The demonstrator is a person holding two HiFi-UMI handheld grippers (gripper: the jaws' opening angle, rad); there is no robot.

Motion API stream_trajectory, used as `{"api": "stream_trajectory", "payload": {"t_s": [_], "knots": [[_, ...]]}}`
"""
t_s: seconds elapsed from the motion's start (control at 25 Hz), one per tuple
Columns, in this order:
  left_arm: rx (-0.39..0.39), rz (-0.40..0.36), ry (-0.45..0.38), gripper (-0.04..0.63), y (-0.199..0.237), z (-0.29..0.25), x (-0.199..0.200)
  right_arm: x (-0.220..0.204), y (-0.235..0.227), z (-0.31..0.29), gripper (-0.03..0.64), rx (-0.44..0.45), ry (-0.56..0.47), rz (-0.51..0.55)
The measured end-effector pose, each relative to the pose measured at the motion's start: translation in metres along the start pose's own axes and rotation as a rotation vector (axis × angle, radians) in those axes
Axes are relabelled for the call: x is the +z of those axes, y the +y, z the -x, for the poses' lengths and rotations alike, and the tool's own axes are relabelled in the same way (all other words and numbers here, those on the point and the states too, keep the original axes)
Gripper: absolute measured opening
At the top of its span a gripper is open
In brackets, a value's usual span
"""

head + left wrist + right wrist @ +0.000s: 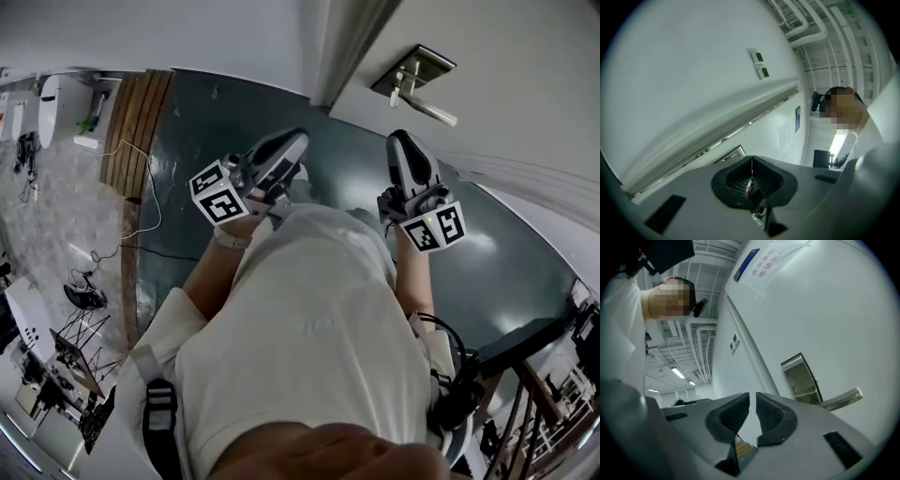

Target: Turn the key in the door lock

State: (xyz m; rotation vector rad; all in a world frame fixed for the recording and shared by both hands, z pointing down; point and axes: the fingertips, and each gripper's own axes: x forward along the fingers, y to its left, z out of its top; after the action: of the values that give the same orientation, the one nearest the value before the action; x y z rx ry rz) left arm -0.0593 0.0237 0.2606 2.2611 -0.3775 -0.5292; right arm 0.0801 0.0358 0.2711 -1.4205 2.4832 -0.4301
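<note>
Both are held up before the person's white shirt. The left gripper has its black ribbed pads pressed together with nothing between them. The right gripper is likewise closed on nothing, with only a hairline slit at its tips. Ahead of the right gripper and a little to its right, well clear of it, the brushed-metal lock plate with its lever handle sits on the white door; whether a key is in it cannot be told. The left gripper faces a plain white wall.
</note>
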Motion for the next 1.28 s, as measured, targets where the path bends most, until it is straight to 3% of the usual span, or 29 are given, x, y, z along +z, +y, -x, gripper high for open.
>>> {"api": "stream_trajectory", "payload": {"t_s": [0.36,0.64,0.84,1.28], "knots": [[0.0,0.019,0.038,0.009,0.033,-0.004,0.033,0.0,-0.038,-0.046,0.029,-0.151,0.084,0.202],[0.054,0.046,0.055,0.009,0.045,0.002,0.024,-0.05,-0.056,-0.047,0.05,-0.273,0.314,0.649],[0.09,0.04,0.072,0.009,0.057,0.004,0.022,-0.1,-0.096,-0.036,0.052,-0.462,0.474,0.924],[0.15,0.044,0.126,0.009,0.086,0.014,0.0,-0.146,-0.15,-0.043,0.052,-0.624,0.494,1.162]]}}
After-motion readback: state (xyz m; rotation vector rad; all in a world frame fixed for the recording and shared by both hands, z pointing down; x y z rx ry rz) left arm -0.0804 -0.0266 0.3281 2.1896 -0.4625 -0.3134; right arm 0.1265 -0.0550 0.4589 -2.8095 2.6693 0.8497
